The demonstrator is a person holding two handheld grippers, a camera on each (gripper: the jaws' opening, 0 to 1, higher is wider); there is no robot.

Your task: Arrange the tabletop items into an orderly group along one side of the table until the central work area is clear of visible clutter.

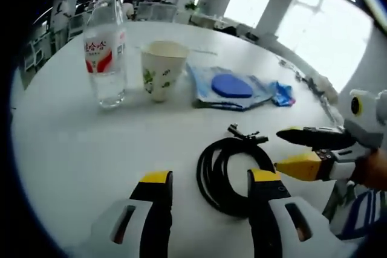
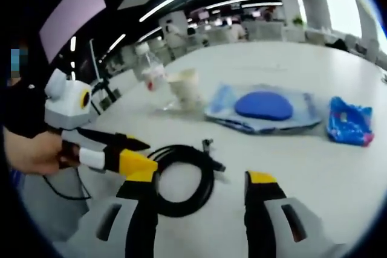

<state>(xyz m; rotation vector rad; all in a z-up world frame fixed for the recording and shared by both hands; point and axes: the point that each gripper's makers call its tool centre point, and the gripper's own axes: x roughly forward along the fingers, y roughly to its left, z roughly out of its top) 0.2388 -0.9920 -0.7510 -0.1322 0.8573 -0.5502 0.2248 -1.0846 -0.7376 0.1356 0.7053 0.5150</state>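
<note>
**Closing in on the cable, grouping barely started**

Converging on the coiled black cable (image 1: 233, 173), both claws sit near it at lower centre of each view. Task looks early, by my read: clear plastic water bottle with red label (image 1: 106, 52), white paper cup with green print (image 1: 162, 68), blue round pad on a clear plastic sleeve (image 1: 231, 86) and crumpled blue wrapper (image 1: 283, 93) stand in a loose row across the upper part of the left gripper view, while the cable lies apart, nearer the camera, on the white worktop (image 1: 72, 149). Cable likely needs moving to the row; the rest may need tightening up.

Left claw (image 1: 210, 179): jaws wide apart, nothing between the tips. The right-hand jaw overlaps the coil's edge in the picture; real contact can't be told.

Right claw (image 2: 201, 179): jaws spread wide, holding nothing. The coil lies in the gap toward the left-hand jaw, which overlaps its rim; touching unclear.

In the right gripper view the left claw enters from centre left, held by a hand (image 2: 33, 149), its yellow tip just at the coil.
</note>
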